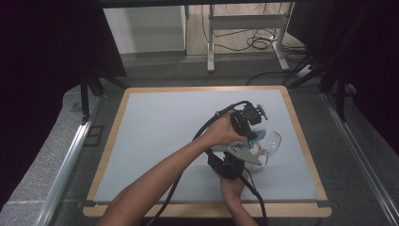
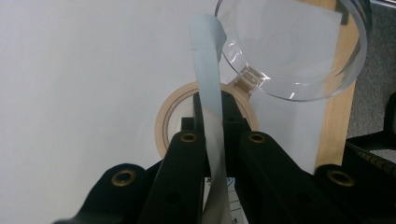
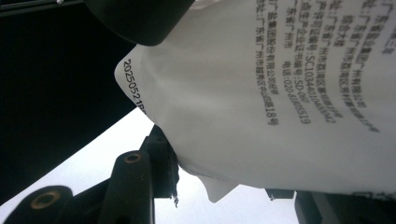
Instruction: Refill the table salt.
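Observation:
A white packet with printed text and a date code hangs between my two grippers over the right part of the table. My left gripper is shut on its pale blue edge, which curls up from between the jaws. My right gripper grips the packet's lower edge from below, and a small torn corner hangs by its jaws. In the high view the left gripper sits above the right gripper, with the packet between them. A clear glass cup lies just right of them.
The cup's rim is close ahead of the left jaws. A beige ring lies on the table behind them. The grey mat has a wooden border. Dark curtains and a metal frame stand beyond.

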Available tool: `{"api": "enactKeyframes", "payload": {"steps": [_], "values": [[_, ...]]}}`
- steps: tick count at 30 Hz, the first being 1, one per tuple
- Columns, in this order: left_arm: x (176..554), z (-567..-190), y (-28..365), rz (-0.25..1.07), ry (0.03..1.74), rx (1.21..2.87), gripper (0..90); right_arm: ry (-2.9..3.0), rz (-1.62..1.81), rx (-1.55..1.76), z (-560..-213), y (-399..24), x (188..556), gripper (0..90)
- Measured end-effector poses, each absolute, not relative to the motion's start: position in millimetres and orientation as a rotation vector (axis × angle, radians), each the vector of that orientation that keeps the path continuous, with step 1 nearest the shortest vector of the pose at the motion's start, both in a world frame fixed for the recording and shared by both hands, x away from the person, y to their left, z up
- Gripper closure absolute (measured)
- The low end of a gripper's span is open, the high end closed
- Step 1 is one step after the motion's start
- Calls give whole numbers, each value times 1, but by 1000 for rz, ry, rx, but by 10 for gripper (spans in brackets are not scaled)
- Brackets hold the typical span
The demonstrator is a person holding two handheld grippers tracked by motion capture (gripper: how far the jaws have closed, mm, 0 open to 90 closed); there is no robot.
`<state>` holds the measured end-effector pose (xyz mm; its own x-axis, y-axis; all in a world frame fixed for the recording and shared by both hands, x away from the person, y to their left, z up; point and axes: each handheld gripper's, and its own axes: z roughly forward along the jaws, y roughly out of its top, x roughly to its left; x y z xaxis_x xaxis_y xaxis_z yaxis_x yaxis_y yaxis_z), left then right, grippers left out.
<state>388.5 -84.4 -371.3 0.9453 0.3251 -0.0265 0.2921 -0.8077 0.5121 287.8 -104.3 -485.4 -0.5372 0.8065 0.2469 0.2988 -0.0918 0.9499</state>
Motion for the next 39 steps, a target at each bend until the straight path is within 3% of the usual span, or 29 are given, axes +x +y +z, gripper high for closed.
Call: {"api": "enactKeyframes", "payload": {"steps": [39], "values": [[387, -369, -85, 86, 438, 2567, 900, 1748, 1680, 1194, -484, -104, 287, 556]]}}
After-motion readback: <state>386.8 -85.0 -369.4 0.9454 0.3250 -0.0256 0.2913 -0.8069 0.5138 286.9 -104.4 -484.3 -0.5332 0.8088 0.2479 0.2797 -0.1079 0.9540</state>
